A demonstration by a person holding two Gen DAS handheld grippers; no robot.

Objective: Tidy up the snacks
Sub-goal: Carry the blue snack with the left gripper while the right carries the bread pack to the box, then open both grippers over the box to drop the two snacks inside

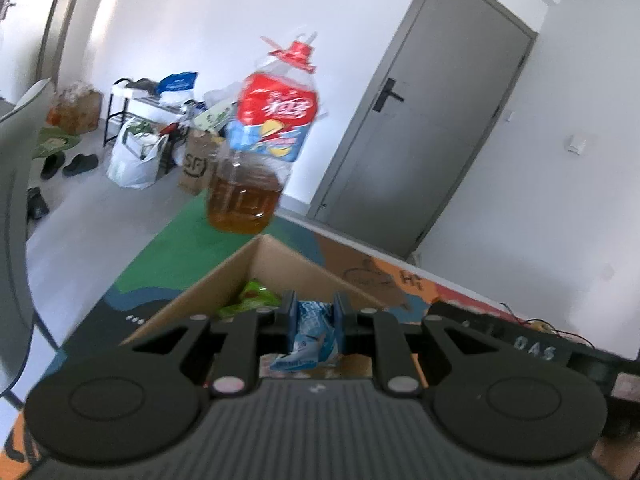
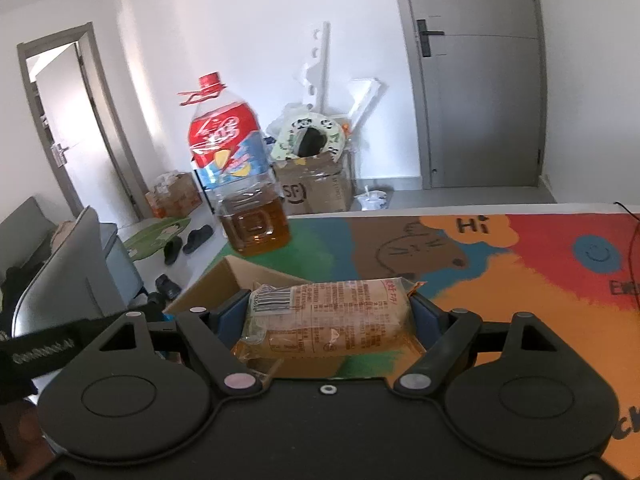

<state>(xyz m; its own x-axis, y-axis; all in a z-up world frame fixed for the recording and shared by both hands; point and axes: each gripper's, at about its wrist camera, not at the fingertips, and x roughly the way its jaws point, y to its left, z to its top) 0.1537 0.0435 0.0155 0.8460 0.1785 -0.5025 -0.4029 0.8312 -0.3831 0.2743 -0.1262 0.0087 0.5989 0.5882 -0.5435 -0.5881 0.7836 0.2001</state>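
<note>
My left gripper (image 1: 314,322) is shut on a blue and white snack packet (image 1: 310,336) and holds it over the open cardboard box (image 1: 224,280). A green snack bag (image 1: 252,298) lies inside the box. My right gripper (image 2: 330,312) is shut on a clear-wrapped orange pastry pack (image 2: 332,320), held crosswise just right of the same box (image 2: 224,284). The box stands on the colourful table mat (image 2: 520,264).
A large oil bottle (image 1: 260,148) with a red cap stands on the table's far edge behind the box; it also shows in the right wrist view (image 2: 236,176). A black device (image 1: 520,344) lies at the right of the table. Boxes and bags (image 2: 316,184) crowd the floor beyond.
</note>
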